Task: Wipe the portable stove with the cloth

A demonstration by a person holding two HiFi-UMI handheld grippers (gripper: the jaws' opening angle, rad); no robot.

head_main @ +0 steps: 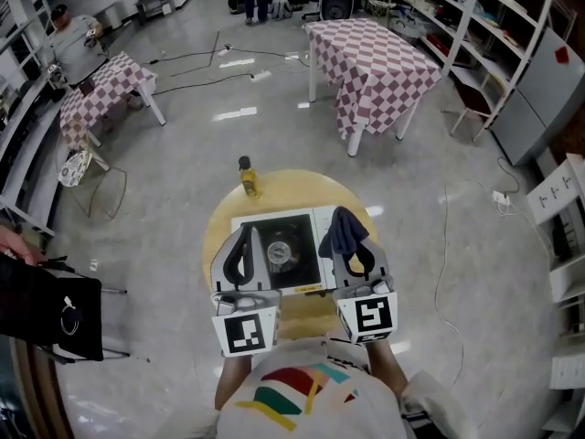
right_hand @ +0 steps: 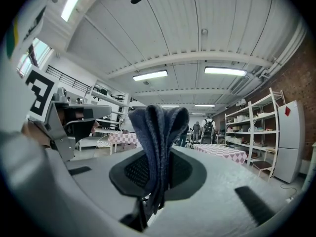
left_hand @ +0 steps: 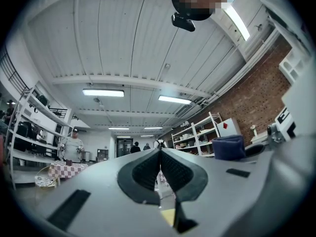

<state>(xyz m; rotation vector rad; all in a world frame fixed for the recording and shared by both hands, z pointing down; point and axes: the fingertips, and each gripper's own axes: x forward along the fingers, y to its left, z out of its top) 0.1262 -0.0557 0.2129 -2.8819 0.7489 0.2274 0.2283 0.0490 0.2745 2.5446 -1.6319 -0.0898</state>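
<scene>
A white portable stove with a black burner top lies on a round wooden table. My right gripper is raised over the stove's right side and is shut on a folded dark blue cloth, which stands up between the jaws. Over the stove's left side, my left gripper has its jaws pressed together with nothing between them. Both grippers tilt upward, so their views show mostly ceiling. The cloth also shows in the left gripper view.
A small bottle of yellow liquid stands at the table's far edge. Two tables with checked cloths stand farther off on the grey floor. Metal shelving lines the right wall. A cable trails on the floor.
</scene>
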